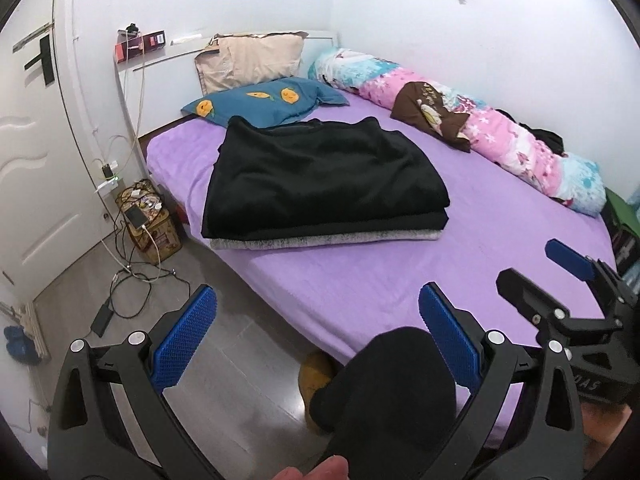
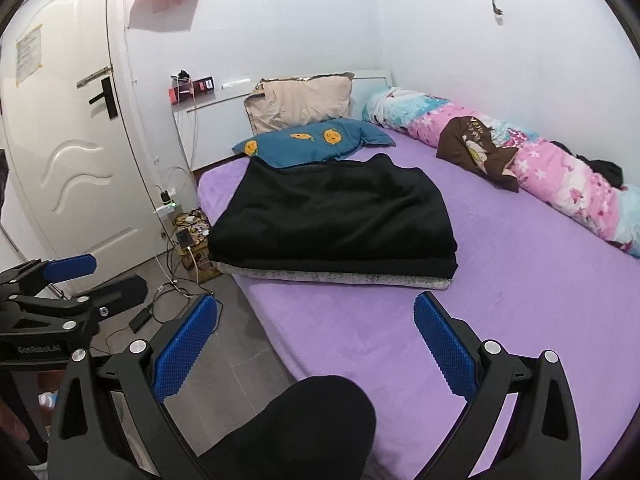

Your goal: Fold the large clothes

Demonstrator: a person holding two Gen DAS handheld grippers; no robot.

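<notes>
I have both tools pulled back off the foot of the bed: the left gripper [image 1: 318,344] hangs with its blue ribbed pads spread wide and nothing between them, and the right gripper [image 2: 316,350] is the same, jaws wide apart and empty. The large black fleece garment [image 1: 320,184] lies folded into a neat rectangle on the purple bedsheet [image 1: 360,280], stacked on a folded grey fuzzy cloth [image 1: 320,241] whose edge shows beneath it, its far edge near the teal pillow with orange fruit faces [image 1: 264,102]. I judge this fold finished, or close to it, with neither tool touching the cloth. My next move would be either to bring both grippers forward to square the front edge or to reach for another piece; the brown printed garment [image 2: 476,152] resting on the rolled pink and blue floral quilt [image 2: 560,176] along the wall looks a likely candidate, but I cannot be sure. A beige pillow [image 1: 252,60] leans at the headboard. Between the bed and the white door [image 2: 68,160], tangled cables [image 1: 132,264] and a patterned box [image 1: 154,228] crowd the floor.
</notes>
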